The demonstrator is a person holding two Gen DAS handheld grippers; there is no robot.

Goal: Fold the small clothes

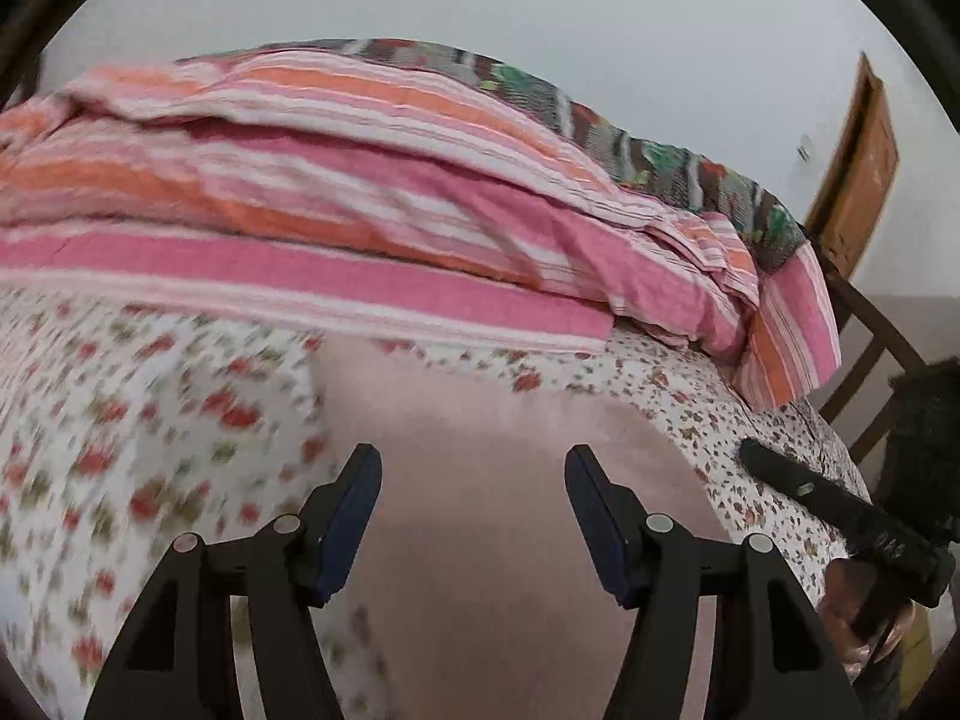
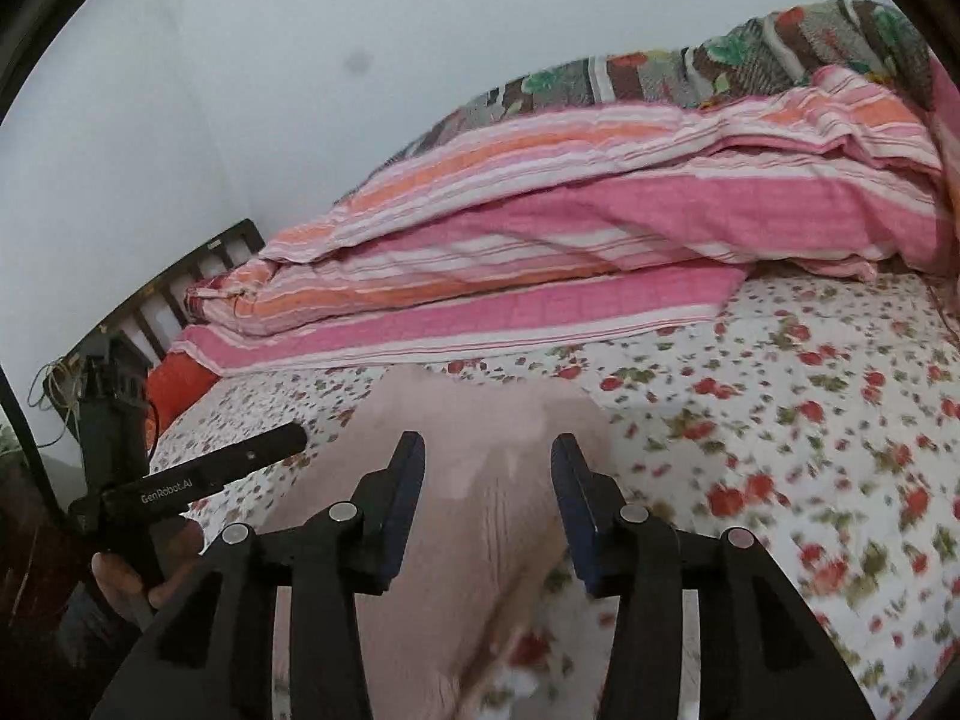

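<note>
Pink garment (image 1: 480, 480) lies below both grippers (image 1: 474, 516) (image 2: 487, 504), tilted down, jaws apart, empty.

Garment (image 1: 492, 480) on bedsheet (image 1: 120, 450), blanket (image 1: 360, 210) behind it, wall (image 1: 480, 0) at back

Each camera sits on a gripper and looks forward and down along its two fingers, close above a bed. The left wrist view looks over the flowered sheet (image 1: 120, 420) toward the striped blanket (image 1: 360, 210) and a wooden door (image 1: 864, 168). The right wrist view faces the same blanket from the other side. Both share the pink garment (image 2: 420, 540), sheet and wall.
</note>
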